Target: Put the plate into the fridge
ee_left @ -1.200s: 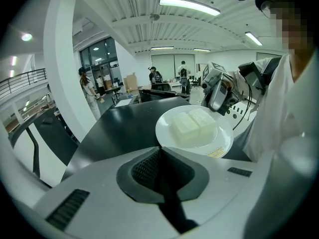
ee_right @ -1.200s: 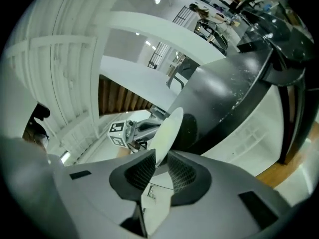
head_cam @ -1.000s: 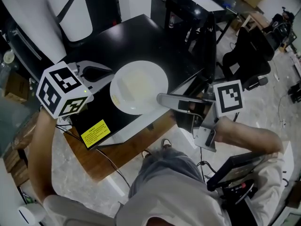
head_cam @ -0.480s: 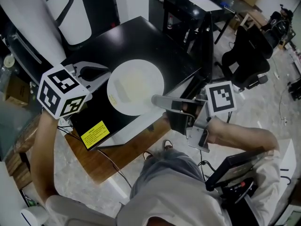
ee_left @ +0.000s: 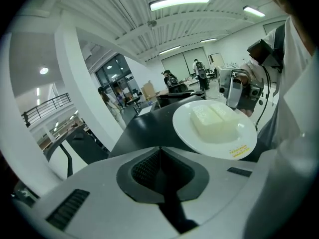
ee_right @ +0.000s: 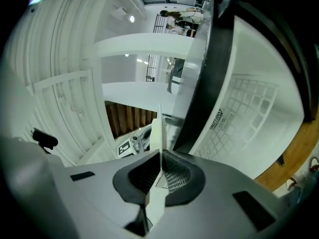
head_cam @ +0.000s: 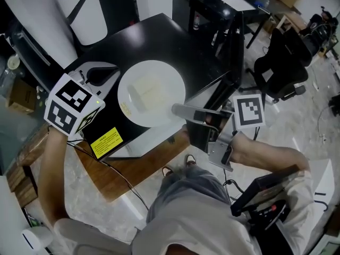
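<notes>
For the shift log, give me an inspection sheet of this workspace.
Surface: glossy black top, plate over it.
Job's things: round white plate carrying a pale rectangular block.
Clutter: nothing seen.
Grippers: right gripper jaws have just been closing, now clamping the plate's rim; left gripper shut, empty.
Cables: thin black cable trailing toward the floor.
Surroundings: black office chair, pale stone floor.
</notes>
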The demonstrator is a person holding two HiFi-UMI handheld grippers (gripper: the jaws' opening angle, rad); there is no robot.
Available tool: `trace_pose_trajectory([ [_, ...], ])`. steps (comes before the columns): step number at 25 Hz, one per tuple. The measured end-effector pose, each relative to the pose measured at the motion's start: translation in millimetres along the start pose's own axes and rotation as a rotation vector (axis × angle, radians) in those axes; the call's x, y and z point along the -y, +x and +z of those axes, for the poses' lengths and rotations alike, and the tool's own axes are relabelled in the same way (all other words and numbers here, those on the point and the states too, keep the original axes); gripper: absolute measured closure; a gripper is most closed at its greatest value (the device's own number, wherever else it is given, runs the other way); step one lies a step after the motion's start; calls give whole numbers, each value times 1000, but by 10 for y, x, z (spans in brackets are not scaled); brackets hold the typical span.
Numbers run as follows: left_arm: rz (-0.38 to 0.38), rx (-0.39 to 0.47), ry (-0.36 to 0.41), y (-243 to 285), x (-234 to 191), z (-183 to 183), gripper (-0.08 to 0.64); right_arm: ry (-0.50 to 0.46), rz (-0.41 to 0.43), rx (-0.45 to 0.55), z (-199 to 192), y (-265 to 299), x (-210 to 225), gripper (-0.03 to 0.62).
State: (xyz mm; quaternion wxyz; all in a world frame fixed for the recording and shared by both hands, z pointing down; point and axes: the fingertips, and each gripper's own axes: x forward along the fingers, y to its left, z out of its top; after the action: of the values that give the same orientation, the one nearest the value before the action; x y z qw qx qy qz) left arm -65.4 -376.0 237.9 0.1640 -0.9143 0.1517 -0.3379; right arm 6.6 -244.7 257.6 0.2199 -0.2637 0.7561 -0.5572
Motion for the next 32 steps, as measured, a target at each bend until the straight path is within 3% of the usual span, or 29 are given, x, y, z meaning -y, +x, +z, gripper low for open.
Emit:
trace_pose_trajectory([
  [5,186,111,-5,-295,-162,176,540,30,20,27,-14,-35,65,568],
  [11,347,273,-35,-605,56,419,540,-11,13,30,-17,-59,48,568],
  [18,434,267,-59,-605,515,625,540,-69,-11,-40,-79,-103,-9,568],
  [23,518,262,-97,-572,1167,997,540,-105,20,-115,-319,-514,-94,568],
  [26,567,276,-158,-655,1602,1207,540,-103,37,-152,-522,-833,-175,568],
  [32,582,242,-237,-373,2454,1411,540,-99,47,-185,-716,-1475,-13,568],
])
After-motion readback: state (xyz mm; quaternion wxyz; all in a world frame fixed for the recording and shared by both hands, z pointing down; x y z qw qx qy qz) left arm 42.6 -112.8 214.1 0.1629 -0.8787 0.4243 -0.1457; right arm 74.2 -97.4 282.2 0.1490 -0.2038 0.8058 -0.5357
